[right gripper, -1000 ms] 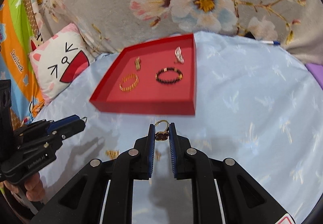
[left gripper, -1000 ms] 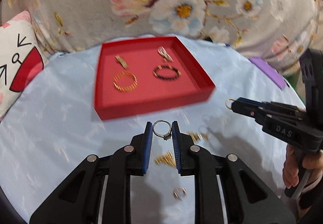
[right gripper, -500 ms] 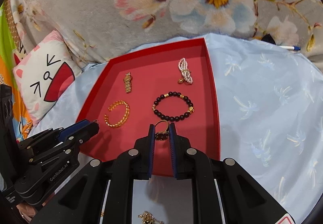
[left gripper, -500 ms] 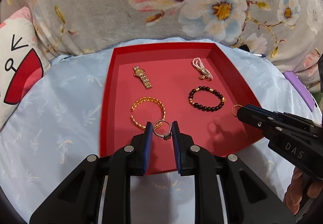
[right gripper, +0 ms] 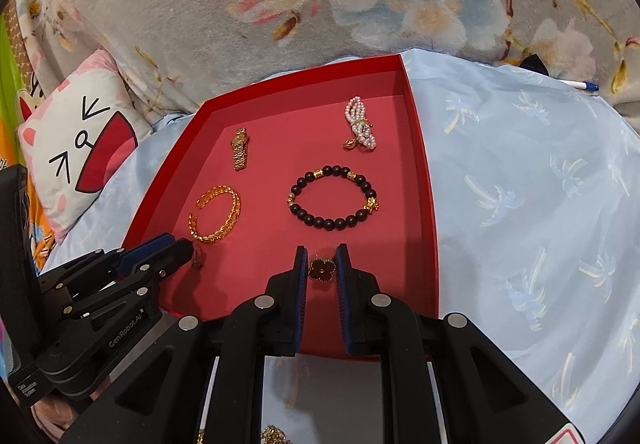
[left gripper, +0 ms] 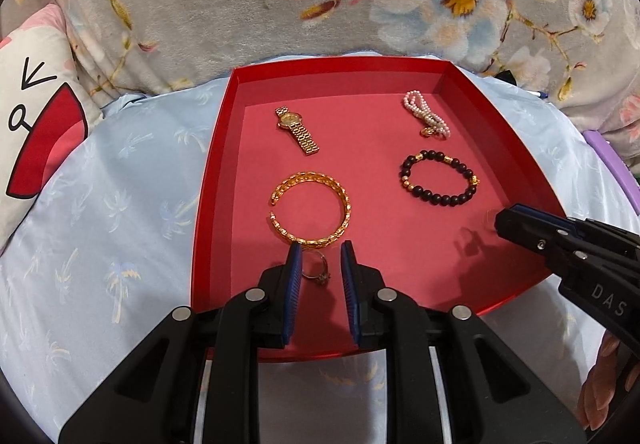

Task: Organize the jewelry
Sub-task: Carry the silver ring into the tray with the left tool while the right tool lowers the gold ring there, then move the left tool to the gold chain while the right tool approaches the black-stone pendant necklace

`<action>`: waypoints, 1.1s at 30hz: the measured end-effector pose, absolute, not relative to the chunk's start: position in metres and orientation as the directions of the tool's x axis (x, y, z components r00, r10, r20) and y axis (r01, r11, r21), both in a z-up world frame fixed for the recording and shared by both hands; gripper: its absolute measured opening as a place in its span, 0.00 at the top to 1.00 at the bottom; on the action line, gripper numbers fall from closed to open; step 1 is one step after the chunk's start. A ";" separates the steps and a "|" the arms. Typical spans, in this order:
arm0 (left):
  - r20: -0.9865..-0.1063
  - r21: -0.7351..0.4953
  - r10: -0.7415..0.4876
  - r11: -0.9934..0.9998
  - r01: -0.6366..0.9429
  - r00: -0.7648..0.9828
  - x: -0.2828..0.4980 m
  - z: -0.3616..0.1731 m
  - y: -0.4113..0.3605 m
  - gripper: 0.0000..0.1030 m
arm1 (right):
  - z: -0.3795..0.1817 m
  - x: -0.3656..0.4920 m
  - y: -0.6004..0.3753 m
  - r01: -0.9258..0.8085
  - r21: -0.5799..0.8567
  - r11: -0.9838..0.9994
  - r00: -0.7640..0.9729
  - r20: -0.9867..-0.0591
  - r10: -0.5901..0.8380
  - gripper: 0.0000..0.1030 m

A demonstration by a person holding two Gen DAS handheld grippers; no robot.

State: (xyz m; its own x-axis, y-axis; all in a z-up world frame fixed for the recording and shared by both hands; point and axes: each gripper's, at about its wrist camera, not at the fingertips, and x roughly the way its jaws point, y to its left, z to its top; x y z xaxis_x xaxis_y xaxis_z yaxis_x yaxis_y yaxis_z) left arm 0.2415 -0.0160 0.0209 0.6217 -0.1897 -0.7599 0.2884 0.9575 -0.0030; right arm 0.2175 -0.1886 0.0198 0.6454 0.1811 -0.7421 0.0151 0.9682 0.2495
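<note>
Two rings arriving over the red tray [left gripper: 208, 180]

Left gripper [left gripper: 319, 269] pinches a silver ring [left gripper: 316, 268]; right gripper [right gripper: 321, 269] pinches a clover ring [right gripper: 321, 269]; next, probably lower and release.

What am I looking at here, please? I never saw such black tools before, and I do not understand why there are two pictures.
No machine works here: a person holds one black hand tool in each hand, each ending in a two-finger claw. A small wide-angle camera on each tool looks forward along its fingers, so you get two pictures of one scene.

One picture is from the left claw, the other from the right claw. Each tool also shows at the edge of the other's picture.

Below them a red tray lies on a pale blue cloth. The tray holds a gold watch, a pearl bracelet, a gold bangle and a dark bead bracelet.

The left claw holds a silver ring; the right holds a gold ring with a dark clover. Both hover low over the tray's near part.
</note>
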 end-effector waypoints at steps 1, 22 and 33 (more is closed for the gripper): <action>-0.760 0.001 -0.187 0.958 0.288 0.623 0.241 0.020 -0.016 0.81 | 0.019 0.218 -0.189 0.015 0.247 0.969 0.646 -0.742 0.179 0.86; -0.689 -0.054 -0.172 0.981 0.187 0.705 0.193 0.057 0.032 0.43 | 0.054 0.155 -0.217 0.008 0.261 0.965 0.701 -0.690 0.180 0.78; -0.725 -0.063 -0.234 0.959 0.276 0.648 0.129 0.035 0.029 0.40 | 0.019 0.108 -0.173 -0.101 0.199 0.975 0.609 -0.762 0.219 0.72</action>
